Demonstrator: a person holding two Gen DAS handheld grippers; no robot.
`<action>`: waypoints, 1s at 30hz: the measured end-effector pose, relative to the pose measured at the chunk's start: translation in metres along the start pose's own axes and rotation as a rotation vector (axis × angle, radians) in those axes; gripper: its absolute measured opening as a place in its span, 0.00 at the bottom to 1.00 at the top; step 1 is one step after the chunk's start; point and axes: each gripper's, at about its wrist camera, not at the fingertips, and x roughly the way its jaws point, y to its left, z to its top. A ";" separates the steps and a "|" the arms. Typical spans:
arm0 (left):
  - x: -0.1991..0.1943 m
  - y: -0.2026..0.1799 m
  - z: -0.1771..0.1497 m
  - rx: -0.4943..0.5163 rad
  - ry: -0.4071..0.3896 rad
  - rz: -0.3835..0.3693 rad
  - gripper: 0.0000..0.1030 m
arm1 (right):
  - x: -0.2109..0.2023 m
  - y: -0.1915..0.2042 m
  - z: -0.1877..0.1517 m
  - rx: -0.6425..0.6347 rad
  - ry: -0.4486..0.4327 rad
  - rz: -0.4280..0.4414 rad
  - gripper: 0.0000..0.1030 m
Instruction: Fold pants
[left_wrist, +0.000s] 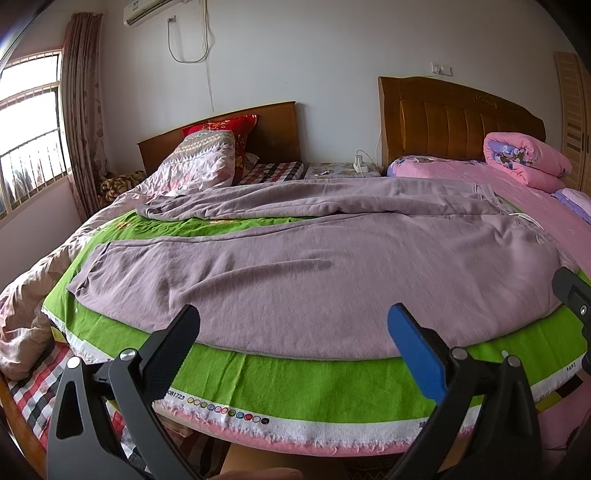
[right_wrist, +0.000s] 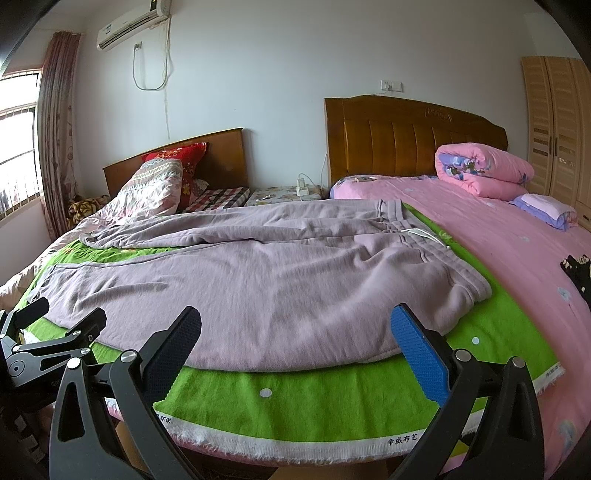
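Mauve pants (left_wrist: 314, 273) lie spread flat on a green cloth (left_wrist: 295, 384) on the bed, waistband to the right, legs to the left; they also show in the right wrist view (right_wrist: 258, 288), with the waistband (right_wrist: 402, 225) and white drawstring at the right. My left gripper (left_wrist: 295, 325) is open and empty, just short of the near edge of the pants. My right gripper (right_wrist: 295, 325) is open and empty, at the near edge toward the waistband. The right gripper's fingers (left_wrist: 572, 291) show at the right edge of the left wrist view; the left gripper's fingers (right_wrist: 85, 325) show at the left of the right wrist view.
A pink sheet (right_wrist: 509, 251) covers the bed to the right, with a rolled pink quilt (right_wrist: 484, 170) by the wooden headboard (right_wrist: 406, 129). A second bed with a patterned quilt (left_wrist: 199, 162) lies at left. A wardrobe (right_wrist: 557, 129) stands far right, a window (left_wrist: 29, 129) far left.
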 end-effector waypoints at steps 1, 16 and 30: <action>0.000 0.000 0.000 0.000 0.000 0.000 0.99 | 0.000 0.000 0.000 0.000 -0.001 0.000 0.96; 0.001 0.001 -0.001 0.003 0.006 0.003 0.99 | 0.001 0.000 -0.002 0.001 0.004 0.001 0.96; 0.026 -0.002 0.013 0.042 0.081 -0.066 0.99 | 0.028 -0.015 -0.005 0.009 0.082 -0.004 0.96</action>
